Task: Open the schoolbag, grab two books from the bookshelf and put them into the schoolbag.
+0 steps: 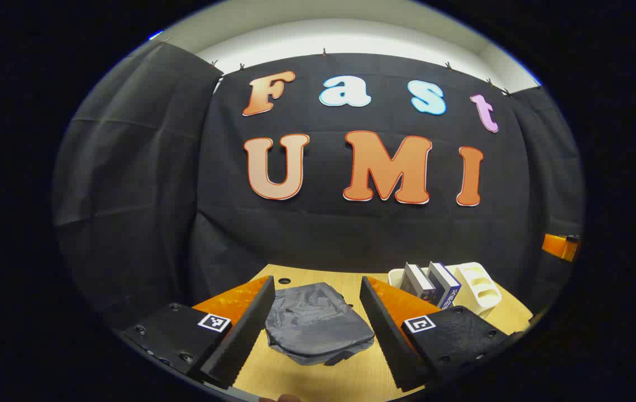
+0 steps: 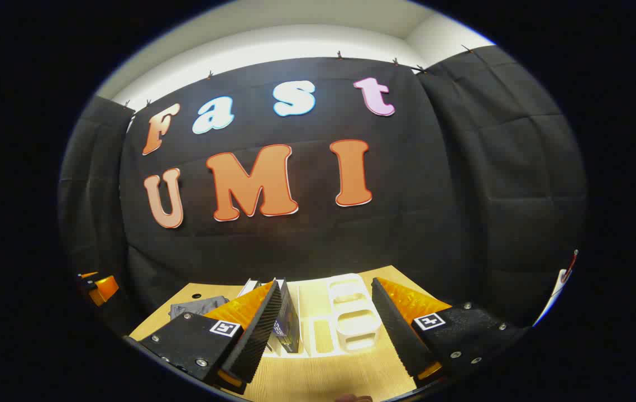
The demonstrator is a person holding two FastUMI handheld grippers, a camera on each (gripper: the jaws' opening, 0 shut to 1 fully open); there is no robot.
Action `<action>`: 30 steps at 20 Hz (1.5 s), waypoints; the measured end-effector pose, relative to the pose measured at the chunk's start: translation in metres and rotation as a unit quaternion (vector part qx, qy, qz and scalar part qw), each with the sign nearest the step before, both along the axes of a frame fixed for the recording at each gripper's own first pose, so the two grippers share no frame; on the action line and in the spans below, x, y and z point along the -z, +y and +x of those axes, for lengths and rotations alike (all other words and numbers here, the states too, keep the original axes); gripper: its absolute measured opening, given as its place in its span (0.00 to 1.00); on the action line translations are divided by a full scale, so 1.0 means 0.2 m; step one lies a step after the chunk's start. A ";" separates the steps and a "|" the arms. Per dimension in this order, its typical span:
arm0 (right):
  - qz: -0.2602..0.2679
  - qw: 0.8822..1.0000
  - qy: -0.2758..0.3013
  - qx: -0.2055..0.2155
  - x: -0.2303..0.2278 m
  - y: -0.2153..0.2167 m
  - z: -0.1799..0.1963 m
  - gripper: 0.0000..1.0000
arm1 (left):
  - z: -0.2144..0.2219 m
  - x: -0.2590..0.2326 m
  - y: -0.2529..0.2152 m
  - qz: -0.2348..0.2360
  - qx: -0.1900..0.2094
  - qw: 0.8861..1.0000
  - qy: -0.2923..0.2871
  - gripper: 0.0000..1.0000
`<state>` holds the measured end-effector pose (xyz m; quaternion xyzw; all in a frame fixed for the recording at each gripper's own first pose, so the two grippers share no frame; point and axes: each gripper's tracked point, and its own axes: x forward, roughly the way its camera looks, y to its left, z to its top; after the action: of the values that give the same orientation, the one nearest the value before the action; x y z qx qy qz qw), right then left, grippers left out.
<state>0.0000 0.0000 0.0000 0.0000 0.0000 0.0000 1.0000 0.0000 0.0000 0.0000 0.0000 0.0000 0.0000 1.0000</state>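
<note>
Grey schoolbag (image 1: pixel 318 324) lies closed on wooden table (image 1: pixel 318 379), books (image 1: pixel 432 286) shelved beside

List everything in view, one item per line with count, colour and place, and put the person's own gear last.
schoolbag: one, dark grey, lying flat and closed on the table, ahead of the left gripper.
books: two, white and dark blue covers, standing in the bookshelf, leaning slightly.
bookshelf: one, white plastic desktop rack with slotted dividers, on the table to the right of the schoolbag.
table: one, light wood, with a small round hole near its back edge.
left gripper: one, jaws apart, above the table and aimed at the schoolbag.
right gripper: one, jaws apart, aimed at the bookshelf.
</note>
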 end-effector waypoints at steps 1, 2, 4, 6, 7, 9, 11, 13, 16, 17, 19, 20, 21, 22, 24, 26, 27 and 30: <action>-0.003 1.000 0.002 -0.015 0.01 0.03 0.02 0.97 | -0.01 0.00 0.01 -0.004 -0.010 1.000 0.001 0.96; 0.000 1.000 0.007 -0.028 0.02 0.06 0.02 0.97 | 0.00 -0.01 0.02 -0.006 -0.015 1.000 0.000 0.96; 0.023 0.999 0.029 -0.039 0.07 0.10 0.05 0.97 | 0.02 -0.04 0.02 -0.007 -0.020 1.000 -0.002 0.97; 0.048 0.998 0.034 -0.034 0.06 0.12 0.07 1.00 | 0.06 -0.07 0.04 0.009 -0.018 1.000 -0.006 0.96; 0.052 0.998 0.033 -0.026 0.06 0.12 0.08 0.97 | 0.10 -0.08 0.05 0.018 -0.011 1.000 -0.004 0.97; 0.048 0.998 0.029 0.000 0.06 0.10 0.08 0.97 | 0.16 -0.11 0.05 0.024 0.008 1.000 -0.007 0.97; 0.040 0.999 0.021 0.025 0.05 0.10 0.06 0.97 | 0.22 -0.12 0.04 0.030 0.031 0.999 -0.009 0.96; 0.030 0.998 0.024 0.057 0.08 0.09 0.04 0.97 | 0.29 -0.10 -0.01 0.028 0.071 0.997 -0.006 0.96; 0.024 0.998 0.020 0.060 0.06 0.10 0.01 0.97 | 0.37 -0.08 -0.03 0.022 0.082 0.996 0.004 0.97; 0.017 0.998 0.016 0.059 0.04 0.09 0.02 0.97 | 0.38 -0.09 -0.03 0.017 0.079 0.997 0.002 0.97; 0.002 0.998 0.022 0.052 0.05 0.07 0.05 1.00 | 0.39 -0.13 -0.02 0.011 0.065 0.998 -0.005 0.97; -0.003 0.999 0.025 0.044 0.03 0.06 0.08 0.97 | 0.39 -0.14 -0.02 0.010 0.058 0.998 -0.009 0.97; -0.004 0.999 0.023 0.038 0.02 0.05 0.10 0.97 | 0.38 -0.15 -0.01 0.011 0.050 0.999 -0.014 0.97; -0.003 0.999 0.025 0.033 0.01 0.04 0.12 0.97 | 0.38 -0.15 -0.01 0.013 0.043 0.999 -0.018 0.96; 0.000 0.999 0.033 0.023 0.03 0.03 0.17 0.97 | 0.38 -0.16 -0.01 0.016 0.032 0.999 -0.021 0.96; 0.000 0.999 0.031 0.015 0.02 0.03 0.19 0.97 | 0.37 -0.17 -0.01 0.024 0.028 0.999 -0.022 0.97; -0.002 0.999 0.034 0.012 0.03 0.04 0.20 0.97 | 0.37 -0.17 -0.01 0.031 0.026 0.999 -0.023 0.96; -0.011 0.999 0.043 0.006 0.06 0.04 0.23 0.97 | 0.39 -0.16 0.01 0.075 0.021 0.997 -0.021 0.96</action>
<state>0.0453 0.0072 -0.0123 -0.0107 0.0429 -0.0056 0.9990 0.0785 0.0020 0.0317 0.0754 -0.0215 -0.0210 0.9967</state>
